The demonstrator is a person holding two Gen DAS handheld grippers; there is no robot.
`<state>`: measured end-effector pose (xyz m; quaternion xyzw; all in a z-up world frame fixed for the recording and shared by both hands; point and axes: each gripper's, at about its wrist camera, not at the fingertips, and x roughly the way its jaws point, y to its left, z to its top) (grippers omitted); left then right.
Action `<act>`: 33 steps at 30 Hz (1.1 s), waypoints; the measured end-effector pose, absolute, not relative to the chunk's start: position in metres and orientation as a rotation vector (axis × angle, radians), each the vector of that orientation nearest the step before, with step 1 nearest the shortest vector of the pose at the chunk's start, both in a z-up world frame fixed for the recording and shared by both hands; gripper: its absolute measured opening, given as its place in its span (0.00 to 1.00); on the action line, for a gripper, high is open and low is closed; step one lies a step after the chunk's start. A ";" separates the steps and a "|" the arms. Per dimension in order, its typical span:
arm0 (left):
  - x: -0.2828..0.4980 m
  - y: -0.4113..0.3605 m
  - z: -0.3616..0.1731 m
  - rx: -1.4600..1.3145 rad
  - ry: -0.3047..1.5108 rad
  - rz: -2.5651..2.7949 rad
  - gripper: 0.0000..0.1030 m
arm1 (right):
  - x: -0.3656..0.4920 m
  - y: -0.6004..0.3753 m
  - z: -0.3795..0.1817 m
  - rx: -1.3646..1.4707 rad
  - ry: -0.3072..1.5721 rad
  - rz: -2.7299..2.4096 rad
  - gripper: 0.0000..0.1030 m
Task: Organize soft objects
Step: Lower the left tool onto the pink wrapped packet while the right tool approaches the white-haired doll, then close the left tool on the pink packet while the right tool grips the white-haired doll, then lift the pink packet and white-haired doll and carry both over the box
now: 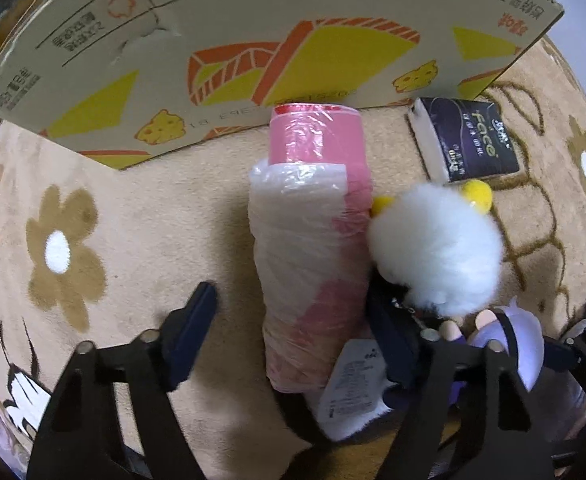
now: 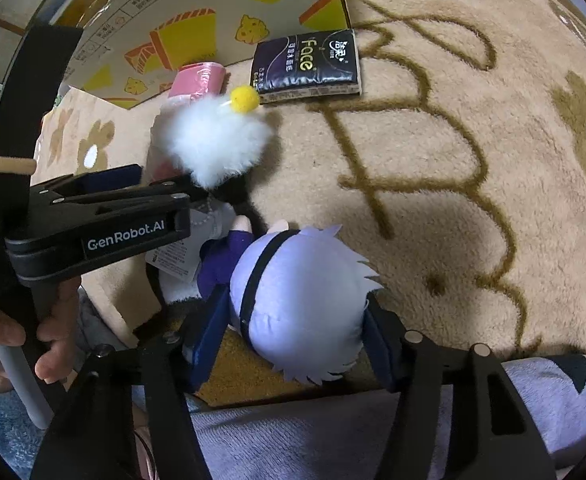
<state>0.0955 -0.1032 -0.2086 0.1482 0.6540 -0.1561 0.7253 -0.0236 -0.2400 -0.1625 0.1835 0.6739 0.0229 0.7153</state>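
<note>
Left wrist view: the left hand-held gripper [image 1: 293, 332] points down over a beige flowered carpet [image 1: 141, 208], its jaws standing apart on either side of a roll of pink and clear plastic bags [image 1: 313, 248]; the left finger is clear of the roll, while the right finger lies beside it, contact uncertain. A white fluffy toy [image 1: 437, 248] with yellow pompoms touches the roll's right side. Behind stand a printed cardboard box [image 1: 253, 40] and, well apart to the right, a dark tissue pack [image 1: 469, 140]. Right wrist view: the right hand-held gripper [image 2: 293, 340] pinches the pale lilac head of a plush doll [image 2: 301, 300], both pads pressing its sides; the doll lies on the carpet [image 2: 433, 200] near the lower edge. The left hand-held gripper [image 2: 165, 192] enters from the left, held by a hand [image 2: 21, 336], next to the white fluffy toy [image 2: 217, 144]. The tissue pack [image 2: 309, 64] lies beyond, beside the box [image 2: 197, 12].
</note>
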 end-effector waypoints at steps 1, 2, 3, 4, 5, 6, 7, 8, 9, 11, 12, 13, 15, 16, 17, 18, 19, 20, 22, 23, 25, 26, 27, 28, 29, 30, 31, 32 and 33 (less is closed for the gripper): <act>0.095 -0.103 -0.207 0.322 1.442 -0.354 0.57 | -0.025 -0.241 -0.161 0.401 1.488 0.049 0.63; 0.094 -0.104 -0.205 0.306 1.448 -0.376 0.44 | -0.025 -0.240 -0.160 0.397 1.485 0.048 0.63; 0.092 -0.104 -0.204 0.295 1.453 -0.387 0.43 | -0.025 -0.241 -0.158 0.391 1.480 0.047 0.62; 0.089 -0.105 -0.202 0.300 1.444 -0.388 0.43 | -0.025 -0.241 -0.157 0.387 1.477 0.044 0.62; 0.088 -0.106 -0.202 0.307 1.438 -0.391 0.42 | -0.026 -0.242 -0.155 0.384 1.472 0.042 0.62; 0.086 -0.107 -0.201 0.316 1.433 -0.393 0.42 | -0.027 -0.243 -0.152 0.378 1.460 0.028 0.62; 0.084 -0.109 -0.201 0.326 1.428 -0.394 0.42 | -0.027 -0.244 -0.149 0.372 1.452 0.019 0.62; 0.083 -0.110 -0.200 0.336 1.424 -0.396 0.42 | -0.027 -0.246 -0.145 0.367 1.433 0.004 0.62; 0.082 -0.112 -0.198 0.338 1.420 -0.397 0.41 | -0.026 -0.251 -0.141 0.372 1.419 -0.004 0.62; 0.080 -0.115 -0.189 0.326 1.409 -0.404 0.38 | -0.026 -0.255 -0.139 0.381 1.399 -0.013 0.62; 0.079 -0.117 -0.183 0.317 1.405 -0.410 0.33 | -0.026 -0.257 -0.136 0.383 1.386 -0.017 0.62; 0.077 -0.120 -0.181 0.312 1.401 -0.413 0.32 | -0.026 -0.258 -0.134 0.383 1.378 -0.020 0.62; 0.074 -0.121 -0.177 0.314 1.392 -0.405 0.29 | -0.026 -0.259 -0.130 0.380 1.363 -0.025 0.62; 0.071 -0.118 -0.176 0.316 1.390 -0.403 0.26 | -0.026 -0.260 -0.128 0.376 1.354 -0.026 0.62; 0.070 -0.117 -0.174 0.314 1.389 -0.404 0.23 | -0.026 -0.259 -0.126 0.372 1.346 -0.026 0.62; 0.068 -0.117 -0.172 0.308 1.387 -0.405 0.22 | -0.026 -0.260 -0.122 0.368 1.329 -0.028 0.62; 0.065 -0.116 -0.170 0.306 1.382 -0.403 0.21 | -0.024 -0.261 -0.119 0.364 1.320 -0.029 0.62; 0.063 -0.115 -0.167 0.306 1.372 -0.399 0.21 | -0.024 -0.261 -0.115 0.360 1.302 -0.031 0.62; 0.057 -0.113 -0.157 0.308 1.344 -0.391 0.19 | -0.026 -0.265 -0.106 0.352 1.264 -0.030 0.62; 0.053 -0.110 -0.152 0.303 1.331 -0.389 0.18 | -0.027 -0.268 -0.103 0.350 1.243 -0.029 0.62; 0.047 -0.108 -0.141 0.294 1.301 -0.389 0.16 | -0.029 -0.270 -0.091 0.343 1.182 -0.028 0.62; 0.042 -0.105 -0.137 0.291 1.289 -0.386 0.16 | -0.030 -0.271 -0.085 0.336 1.153 -0.030 0.62; 0.038 -0.105 -0.132 0.291 1.271 -0.382 0.15 | -0.030 -0.270 -0.076 0.320 1.112 -0.028 0.62; 0.036 -0.102 -0.129 0.292 1.259 -0.381 0.15 | -0.031 -0.270 -0.070 0.311 1.088 -0.026 0.62; 0.033 -0.101 -0.124 0.292 1.243 -0.379 0.15 | -0.032 -0.270 -0.063 0.304 1.057 -0.021 0.62; 0.031 -0.098 -0.120 0.289 1.229 -0.374 0.14 | -0.031 -0.263 -0.063 0.300 1.034 -0.019 0.62; 0.032 -0.095 -0.115 0.282 1.213 -0.368 0.14 | -0.031 -0.263 -0.060 0.299 1.017 -0.015 0.62; 0.039 -0.089 -0.112 0.272 1.198 -0.363 0.14 | -0.032 -0.263 -0.055 0.300 0.997 -0.009 0.62; 0.038 -0.084 -0.107 0.260 1.180 -0.357 0.14 | -0.029 -0.258 -0.055 0.303 0.982 -0.004 0.62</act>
